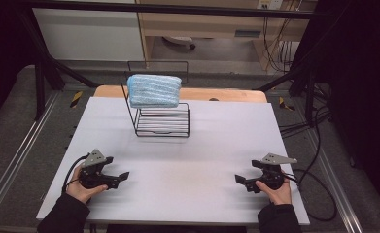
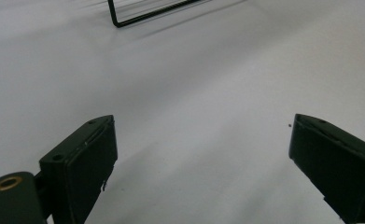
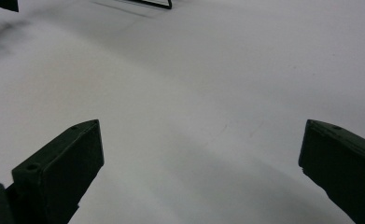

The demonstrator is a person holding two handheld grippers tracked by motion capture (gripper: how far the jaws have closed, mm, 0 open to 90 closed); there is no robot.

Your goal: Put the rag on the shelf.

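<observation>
White tabletop (image 1: 216,145) fills the frame's centre. Black wire rack (image 1: 162,121), upper centre, carries a folded blue towel (image 1: 154,90) on its top edge; its lower tiers appear empty. Left gripper (image 1: 124,175), lower left, and right gripper (image 1: 238,178), lower right, rest well apart from it, jaws spread, holding nothing. Risk: a one-sided pull on the towel could tip the light rack.
</observation>
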